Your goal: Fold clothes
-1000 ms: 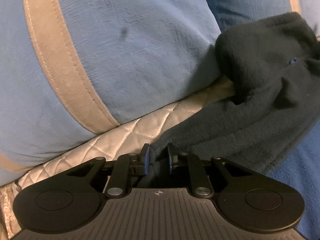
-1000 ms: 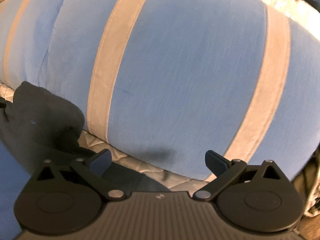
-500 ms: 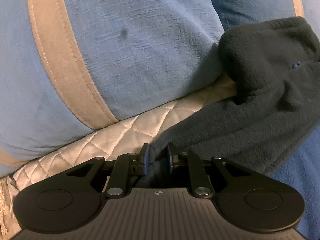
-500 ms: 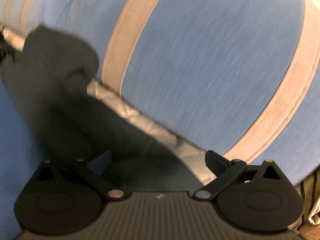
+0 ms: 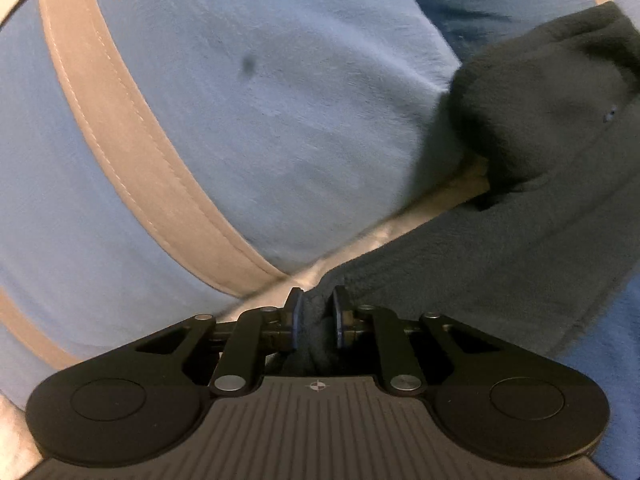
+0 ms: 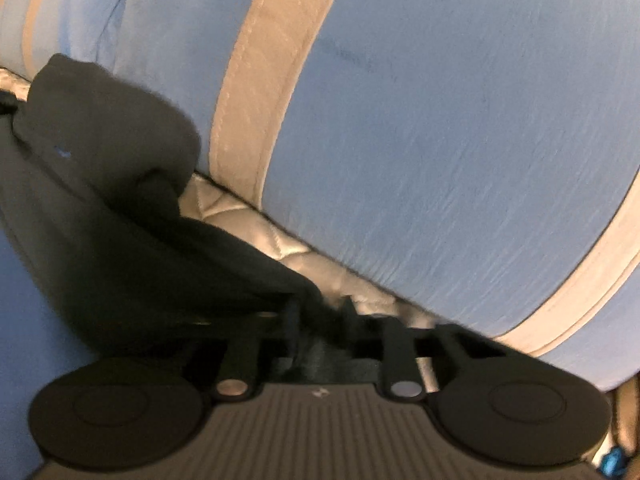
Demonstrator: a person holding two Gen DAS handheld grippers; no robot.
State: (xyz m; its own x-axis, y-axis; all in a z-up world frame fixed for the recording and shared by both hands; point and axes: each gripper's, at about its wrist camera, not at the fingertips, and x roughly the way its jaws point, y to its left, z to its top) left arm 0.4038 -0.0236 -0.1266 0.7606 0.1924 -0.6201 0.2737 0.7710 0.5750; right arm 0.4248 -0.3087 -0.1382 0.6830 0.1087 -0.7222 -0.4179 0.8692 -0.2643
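The dark fleece garment stretches between us along the bed: left claw and right claw each pinch one end.

From both my wrist views the backdrop is a plump light-blue cushion crossed by tan bands, bulging toward the cameras. Beneath it runs a cream quilted cover stitched in diamonds (glossy where the light catches it). A flatter blue sheet lies at the frame edge. The lighting is dim and warm.
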